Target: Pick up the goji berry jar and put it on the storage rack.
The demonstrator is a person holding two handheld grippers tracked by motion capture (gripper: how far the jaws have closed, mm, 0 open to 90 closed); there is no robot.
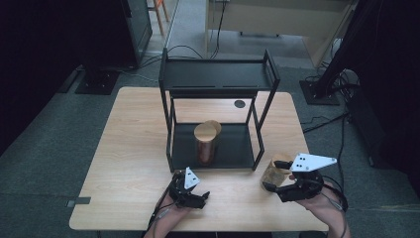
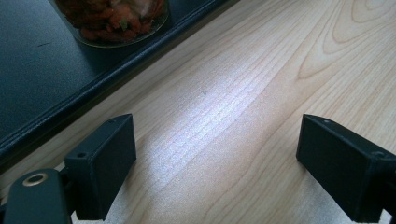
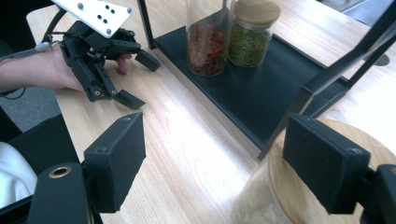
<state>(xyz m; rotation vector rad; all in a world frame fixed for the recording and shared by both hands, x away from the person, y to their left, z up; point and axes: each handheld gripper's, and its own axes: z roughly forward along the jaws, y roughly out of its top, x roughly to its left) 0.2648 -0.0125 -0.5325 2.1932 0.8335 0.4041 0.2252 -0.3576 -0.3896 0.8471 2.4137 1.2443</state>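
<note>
**Two open grippers at the black shelf rack**

High view: the left gripper (image 1: 196,191) rests spread on the table (image 1: 129,148) near the rack (image 1: 218,79); the right gripper (image 1: 277,176) straddles a wooden-lidded jar (image 1: 274,171), seemingly without gripping it.

Left gripper view: jaws wide over bare wood, the red-filled jar (image 2: 114,21) far left.

Right gripper view: jaws wide apart, the near jar's lid at right; a green-filled jar (image 3: 250,35) stands on the lower shelf.

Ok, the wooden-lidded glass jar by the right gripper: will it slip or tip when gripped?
The wooden-lidded glass jar looks smooth-walled, so probably slippery. It looks short and broad, so unlikely to tip. Glass: likely fragile. The right gripper is open around it.
</note>
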